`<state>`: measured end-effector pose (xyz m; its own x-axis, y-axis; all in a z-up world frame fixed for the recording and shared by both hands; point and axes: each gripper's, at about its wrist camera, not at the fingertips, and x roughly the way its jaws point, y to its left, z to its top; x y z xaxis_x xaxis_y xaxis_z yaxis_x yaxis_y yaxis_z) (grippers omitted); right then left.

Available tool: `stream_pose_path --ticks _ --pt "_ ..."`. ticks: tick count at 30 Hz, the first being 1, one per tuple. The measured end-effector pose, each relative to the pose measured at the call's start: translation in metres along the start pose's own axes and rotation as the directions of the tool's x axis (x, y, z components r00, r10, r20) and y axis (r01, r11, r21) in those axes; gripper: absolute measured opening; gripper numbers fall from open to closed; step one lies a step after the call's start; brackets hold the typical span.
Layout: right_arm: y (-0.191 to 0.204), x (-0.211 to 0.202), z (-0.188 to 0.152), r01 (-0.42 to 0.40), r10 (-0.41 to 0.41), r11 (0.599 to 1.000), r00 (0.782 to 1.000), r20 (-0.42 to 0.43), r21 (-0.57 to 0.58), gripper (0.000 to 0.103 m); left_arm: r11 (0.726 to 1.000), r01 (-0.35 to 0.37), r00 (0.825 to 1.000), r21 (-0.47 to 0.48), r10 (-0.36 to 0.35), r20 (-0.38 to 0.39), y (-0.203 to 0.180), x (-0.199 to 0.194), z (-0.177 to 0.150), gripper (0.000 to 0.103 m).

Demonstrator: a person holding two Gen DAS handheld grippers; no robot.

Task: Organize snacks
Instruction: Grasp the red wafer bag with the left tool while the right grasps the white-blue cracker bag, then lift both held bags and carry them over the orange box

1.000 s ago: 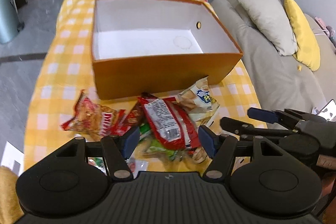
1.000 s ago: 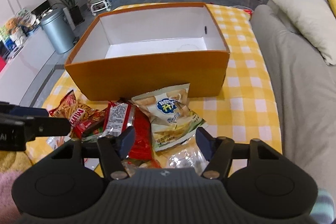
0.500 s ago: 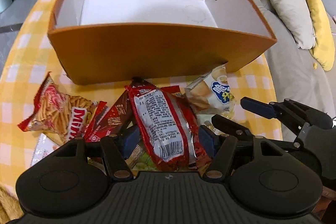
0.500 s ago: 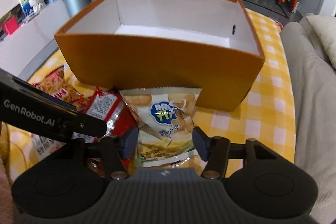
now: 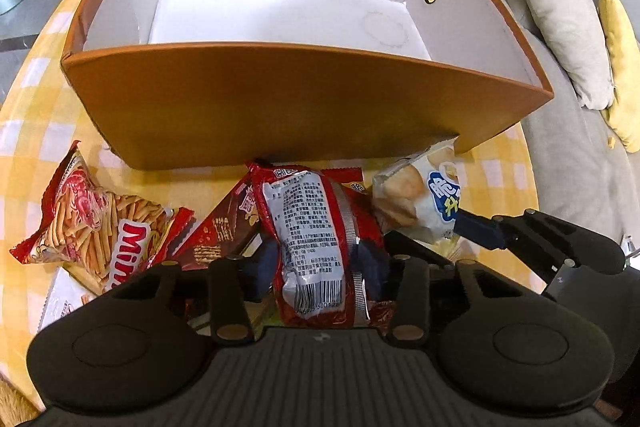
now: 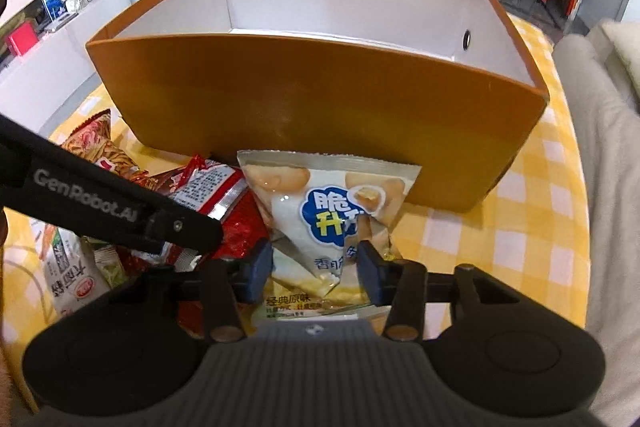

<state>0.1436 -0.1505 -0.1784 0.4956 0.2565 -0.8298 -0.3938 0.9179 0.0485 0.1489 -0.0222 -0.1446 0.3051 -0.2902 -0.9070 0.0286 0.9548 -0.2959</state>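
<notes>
Two grippers bear down on a heap of snack packets lying on a yellow-checked worktop (image 5: 36, 115), hard against the near wall of an orange box (image 5: 280, 99) whose white interior holds nothing in either view. The left gripper (image 5: 316, 259) has its jaws just closing on a red packet (image 5: 316, 227) that lies label-up across the pile — the blue pads sit against both of its flanks, and it reads as grasped. The right gripper (image 6: 314, 267), jaws likewise just closing, pinches a white biscuit packet (image 6: 332, 211) near its lower half, creasing the film. A fries packet (image 5: 96, 227) and a dark brown wrapper (image 5: 216, 231) lie untouched to the left. The step in hand appears to be the pick-up, both packets seized at once and neither clearly lifted. The next move likely calls for raising each packet clear of the pile and over the box's near wall — high enough that the dangling ends do not catch the rim — before letting go inside.
</notes>
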Motion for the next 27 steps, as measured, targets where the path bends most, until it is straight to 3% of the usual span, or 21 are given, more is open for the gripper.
stream_pose_path --ticks 2,4,6,11,12,23,26,27 --pt "0.003 -0.001 0.000 0.008 -0.008 1.000 1.000 0.001 -0.003 0.036 1.000 -0.009 1.000 0.014 0.009 0.005 -0.004 0.001 -0.001 0.046" --pt "0.002 -0.004 0.001 0.011 -0.011 1.000 1.000 -0.001 0.011 0.031 0.999 -0.012 0.999 0.029 0.012 0.030 -0.009 -0.002 -0.002 0.032" --pt "0.000 -0.007 0.002 0.020 -0.020 0.999 1.000 -0.005 0.029 0.026 0.999 -0.013 0.999 0.044 0.011 0.045 -0.012 -0.008 -0.002 0.031" --pt "-0.009 -0.020 0.004 -0.008 0.008 0.996 1.000 -0.004 0.094 0.026 0.999 0.001 0.996 0.053 -0.005 0.089 -0.014 -0.026 -0.008 0.027" --pt "-0.009 -0.024 0.004 -0.005 0.005 0.996 1.000 0.002 0.094 0.025 0.998 0.007 0.995 0.055 -0.012 0.099 -0.015 -0.029 -0.009 0.019" --pt "0.014 -0.065 0.006 0.011 -0.016 0.996 0.998 0.058 0.083 0.025 0.990 -0.046 0.984 0.132 0.022 0.179 -0.020 -0.079 -0.027 0.013" --pt "0.017 -0.074 0.005 0.002 -0.008 0.995 0.998 0.063 0.099 0.025 0.991 -0.031 0.981 0.132 0.006 0.192 -0.015 -0.092 -0.031 0.009" --pt "0.016 -0.078 0.004 0.002 -0.009 0.995 0.998 0.066 0.104 0.025 0.990 -0.031 0.979 0.140 0.002 0.203 -0.015 -0.098 -0.031 0.000"
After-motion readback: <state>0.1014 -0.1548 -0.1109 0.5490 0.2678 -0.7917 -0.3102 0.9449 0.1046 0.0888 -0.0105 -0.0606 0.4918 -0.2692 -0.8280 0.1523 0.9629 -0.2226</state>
